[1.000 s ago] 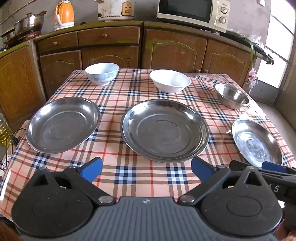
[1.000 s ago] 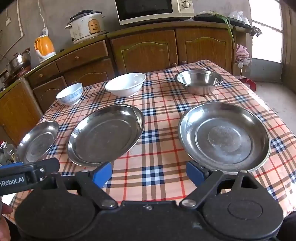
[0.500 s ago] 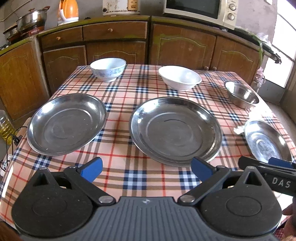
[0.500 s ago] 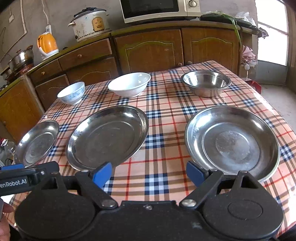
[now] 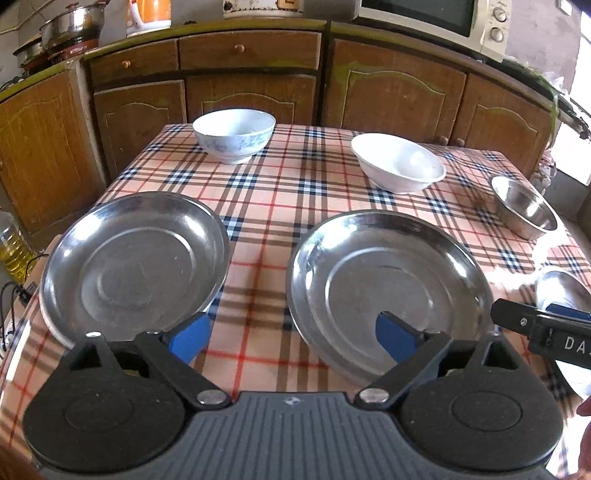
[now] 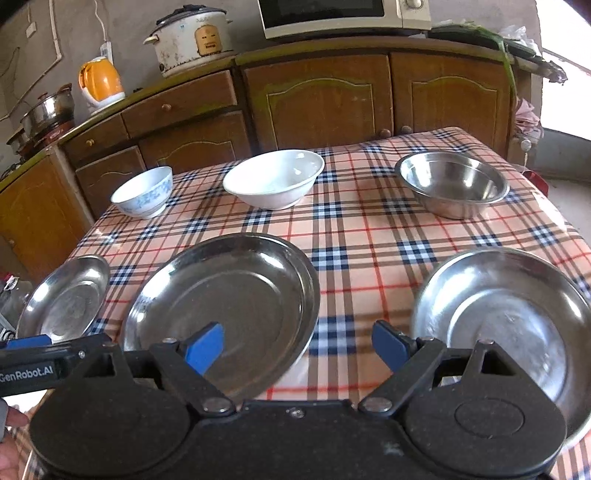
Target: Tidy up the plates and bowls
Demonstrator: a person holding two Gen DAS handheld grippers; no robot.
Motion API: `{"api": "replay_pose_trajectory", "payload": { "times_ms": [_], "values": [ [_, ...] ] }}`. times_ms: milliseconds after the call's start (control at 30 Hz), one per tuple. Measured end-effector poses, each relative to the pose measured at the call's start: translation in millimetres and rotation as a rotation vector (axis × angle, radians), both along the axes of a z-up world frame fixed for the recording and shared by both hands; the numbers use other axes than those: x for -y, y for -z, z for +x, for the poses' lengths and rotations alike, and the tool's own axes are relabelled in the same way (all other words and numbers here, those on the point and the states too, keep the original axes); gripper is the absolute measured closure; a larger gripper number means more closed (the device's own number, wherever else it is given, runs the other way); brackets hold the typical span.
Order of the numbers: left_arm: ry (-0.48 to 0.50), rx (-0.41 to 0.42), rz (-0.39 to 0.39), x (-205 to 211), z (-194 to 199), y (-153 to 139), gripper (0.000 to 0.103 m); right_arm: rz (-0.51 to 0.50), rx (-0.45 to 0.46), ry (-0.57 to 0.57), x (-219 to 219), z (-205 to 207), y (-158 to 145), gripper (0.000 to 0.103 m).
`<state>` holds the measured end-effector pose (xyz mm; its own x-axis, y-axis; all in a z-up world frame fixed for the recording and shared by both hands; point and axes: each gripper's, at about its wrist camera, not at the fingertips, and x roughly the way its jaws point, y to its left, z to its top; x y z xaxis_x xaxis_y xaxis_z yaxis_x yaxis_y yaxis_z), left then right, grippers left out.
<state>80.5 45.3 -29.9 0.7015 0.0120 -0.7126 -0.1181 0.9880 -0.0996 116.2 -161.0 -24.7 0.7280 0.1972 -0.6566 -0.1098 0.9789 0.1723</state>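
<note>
Three steel plates lie in a row on the checked tablecloth [image 5: 295, 184]: a left plate [image 5: 133, 266], a middle plate [image 5: 384, 295] and a right plate [image 6: 509, 325]. Behind them stand a blue-patterned bowl [image 5: 234, 134], a white bowl [image 5: 399, 162] and a steel bowl [image 6: 452, 184]. My left gripper [image 5: 291, 338] hovers over the gap between the left and middle plates. Its jaws are closing but still wide, and they grip nothing. My right gripper [image 6: 297, 347] is open over the cloth between the middle plate [image 6: 229, 306] and the right plate, and it holds nothing.
Brown cabinets [image 5: 399, 92] run behind the table, with a microwave [image 6: 343, 14], a rice cooker [image 6: 192, 37], an orange kettle [image 6: 99, 79] and a steel pot [image 5: 70, 26] on top. An oil bottle [image 5: 13, 251] stands off the table's left edge. A hand [image 6: 11, 439] shows at bottom left.
Both grippers have moved forward and lower toward the table, so the plates look larger and nearer. The left gripper's fingers stand slightly closer together than before.
</note>
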Motion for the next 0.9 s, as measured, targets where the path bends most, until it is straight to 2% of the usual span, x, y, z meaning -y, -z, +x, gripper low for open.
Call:
{"api": "replay_pose_trajectory", "payload": {
  "times_ms": [100, 200, 367, 500, 600, 667, 733, 800, 833, 900],
  "values": [
    [0.001, -0.006, 0.006, -2, 16, 3, 0.012, 0.002, -0.011, 0.002, 0, 18, 6, 0.0],
    [0.004, 0.01, 0.026, -6, 31, 5, 0.013, 0.007, -0.035, -0.011, 0, 35, 15, 0.0],
    [0.005, -0.025, 0.042, -9, 51, 16, 0.018, -0.001, -0.067, -0.011, -1, 56, 27, 0.0],
    [0.016, -0.048, 0.034, -9, 64, 21, 0.028, 0.033, -0.083, -0.018, -2, 66, 34, 0.001],
    [0.032, -0.077, 0.045, -6, 73, 27, 0.042, 0.031, -0.094, -0.025, -4, 73, 39, 0.002],
    [0.037, -0.084, 0.053, -6, 79, 30, 0.047, 0.034, -0.097, -0.029, -5, 76, 41, 0.013],
    [0.044, -0.094, 0.058, -7, 85, 33, 0.057, 0.041, -0.099, -0.031, -6, 79, 43, 0.013],
    [0.057, -0.09, 0.051, -7, 87, 35, 0.06, 0.044, -0.096, -0.036, -6, 81, 44, 0.013],
    [0.067, -0.088, 0.053, -6, 89, 34, 0.068, 0.045, -0.095, -0.035, -6, 82, 43, 0.017],
    [0.08, -0.086, 0.043, -3, 90, 32, 0.071, 0.063, -0.093, -0.042, -6, 83, 43, 0.05]
  ]
}}
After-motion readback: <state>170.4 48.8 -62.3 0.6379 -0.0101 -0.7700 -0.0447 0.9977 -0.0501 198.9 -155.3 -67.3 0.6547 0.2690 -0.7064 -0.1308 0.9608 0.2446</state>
